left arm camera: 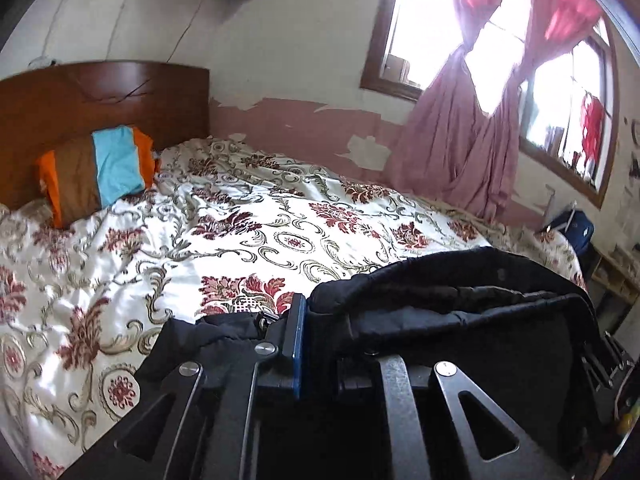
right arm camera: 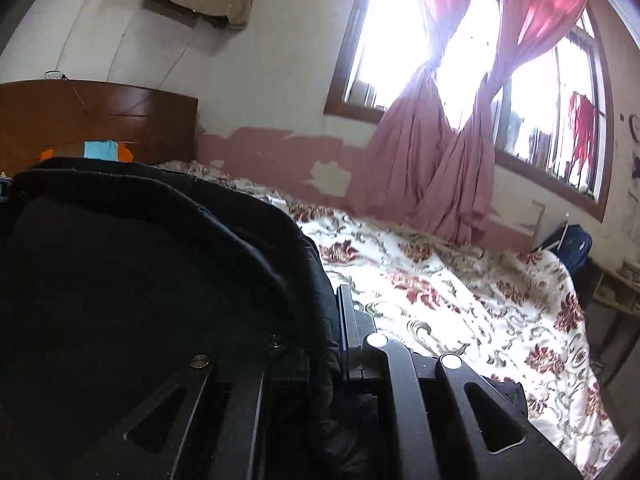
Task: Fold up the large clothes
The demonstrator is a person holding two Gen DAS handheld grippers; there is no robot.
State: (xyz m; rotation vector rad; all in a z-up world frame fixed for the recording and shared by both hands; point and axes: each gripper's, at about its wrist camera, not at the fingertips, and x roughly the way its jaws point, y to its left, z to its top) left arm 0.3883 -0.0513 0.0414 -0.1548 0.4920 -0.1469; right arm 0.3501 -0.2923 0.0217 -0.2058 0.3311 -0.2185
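We find the left gripper (left arm camera: 310, 344) clamped on one end of the black garment (left arm camera: 460, 292), held up above the floral bedspread (left arm camera: 260, 220). The right gripper (right arm camera: 340, 344) grips the other end. To fold well, we judge both ends must stay level and taut.

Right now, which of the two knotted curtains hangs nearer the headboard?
The left curtain, knotted before the wider window pane, hangs nearer the wooden headboard. The other curtain hangs further right, toward the red cloth outside.
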